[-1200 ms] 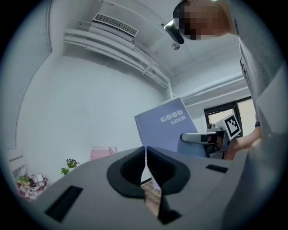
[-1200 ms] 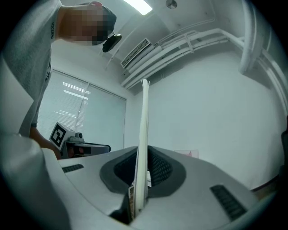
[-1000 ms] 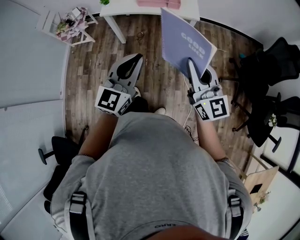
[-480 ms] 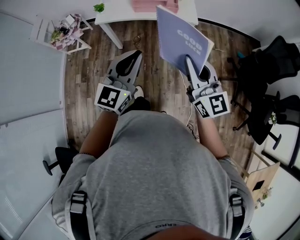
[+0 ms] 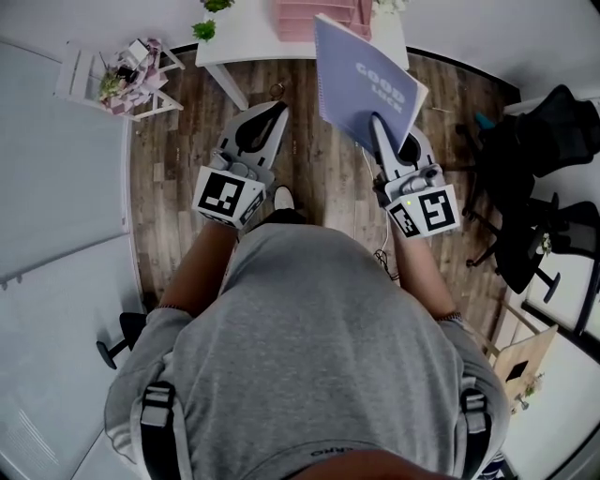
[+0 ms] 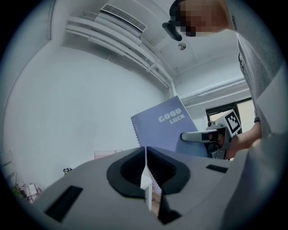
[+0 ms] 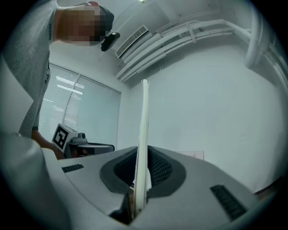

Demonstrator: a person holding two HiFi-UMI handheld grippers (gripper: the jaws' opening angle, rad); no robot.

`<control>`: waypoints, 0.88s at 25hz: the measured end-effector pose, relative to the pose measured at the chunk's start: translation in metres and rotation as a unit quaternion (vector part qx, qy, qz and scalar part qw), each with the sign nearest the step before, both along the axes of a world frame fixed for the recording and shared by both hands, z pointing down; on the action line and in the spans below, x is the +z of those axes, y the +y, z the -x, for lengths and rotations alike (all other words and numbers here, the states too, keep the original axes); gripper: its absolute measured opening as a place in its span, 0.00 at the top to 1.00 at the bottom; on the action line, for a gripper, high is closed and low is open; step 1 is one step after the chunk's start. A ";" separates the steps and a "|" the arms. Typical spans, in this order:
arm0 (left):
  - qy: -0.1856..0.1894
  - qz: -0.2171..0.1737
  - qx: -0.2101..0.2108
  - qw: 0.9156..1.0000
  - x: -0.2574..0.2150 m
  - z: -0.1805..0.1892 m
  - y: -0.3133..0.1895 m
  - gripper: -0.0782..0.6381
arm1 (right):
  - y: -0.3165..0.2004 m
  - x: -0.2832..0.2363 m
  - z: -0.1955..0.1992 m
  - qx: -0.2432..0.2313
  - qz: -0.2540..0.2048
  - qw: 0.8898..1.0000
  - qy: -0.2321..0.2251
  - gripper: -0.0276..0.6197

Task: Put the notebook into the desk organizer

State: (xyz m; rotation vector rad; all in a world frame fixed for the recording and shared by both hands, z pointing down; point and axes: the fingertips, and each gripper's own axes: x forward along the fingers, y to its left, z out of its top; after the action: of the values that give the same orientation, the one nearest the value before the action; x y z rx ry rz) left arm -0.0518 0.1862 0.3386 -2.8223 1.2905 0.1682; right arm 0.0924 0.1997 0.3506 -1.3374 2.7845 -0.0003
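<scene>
Both grippers are raised. The right gripper (image 5: 378, 124) has its jaws clamped on the notebook (image 5: 361, 75) by its lower edge, upright in the air just before the table's (image 5: 246, 39) front edge. The left gripper (image 5: 270, 112) is closed on nothing. Best, I think, is to hold the notebook vertical and line it up with the pink organizer (image 5: 314, 17) before lowering.

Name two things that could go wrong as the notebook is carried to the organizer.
1. The right gripper pinches the notebook only at its lower edge, so it may tilt or slip out.
2. The left gripper is shut and apart from it, so nothing steadies the notebook; it could catch the rim of the organizer on the table.
</scene>
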 end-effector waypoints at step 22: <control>-0.003 0.019 0.026 0.999 0.021 0.039 -0.120 0.85 | -0.114 0.009 0.040 0.028 0.016 0.999 -0.003 0.90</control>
State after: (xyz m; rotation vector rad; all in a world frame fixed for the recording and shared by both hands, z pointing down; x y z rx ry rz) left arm -0.0905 0.0659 0.3599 -2.8878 1.2333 0.1370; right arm 0.0528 0.0860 0.3599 -1.4187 2.7526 -0.0461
